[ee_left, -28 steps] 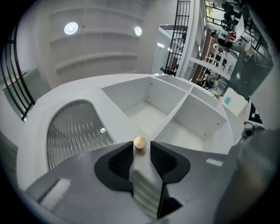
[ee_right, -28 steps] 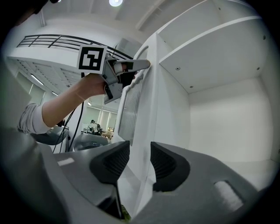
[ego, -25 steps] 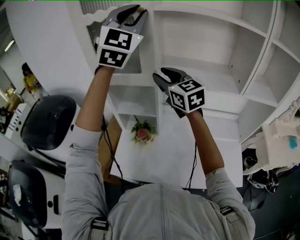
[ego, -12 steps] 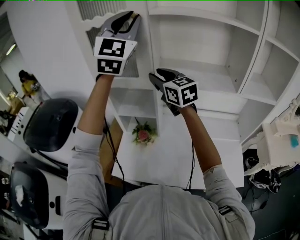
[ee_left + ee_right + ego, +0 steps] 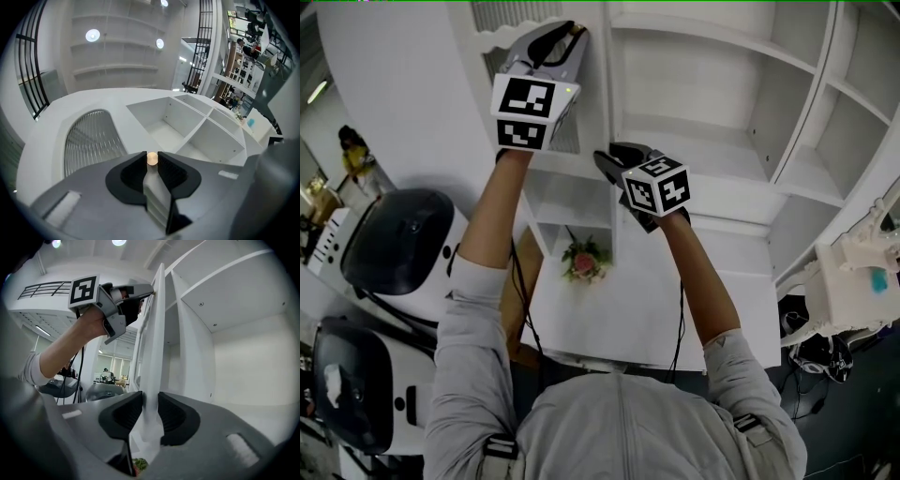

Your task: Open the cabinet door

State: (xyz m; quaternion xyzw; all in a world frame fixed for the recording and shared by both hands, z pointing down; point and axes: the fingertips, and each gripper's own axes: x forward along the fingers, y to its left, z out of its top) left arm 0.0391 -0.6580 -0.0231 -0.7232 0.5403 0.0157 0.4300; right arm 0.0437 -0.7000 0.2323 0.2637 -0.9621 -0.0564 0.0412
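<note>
One cabinet [image 5: 712,84], one flower bunch [image 5: 584,263] below the right gripper [image 5: 151,401]. Left gripper [image 5: 151,155] clamps one knob [image 5: 152,159]. Right gripper closing, cabinet door [image 5: 157,324] edge between jaws, pads touching.

Wide open right of the door [image 5: 602,103]: bare shelves [image 5: 712,84], deep enough to reach into. Blocked mid-cabinet by the door itself, standing edge-on out from the front. Below, clear counter [image 5: 628,319] except for flowers [image 5: 584,262] near its back left corner. Crowded off the counter's left edge by black domed units [image 5: 403,244].
</note>
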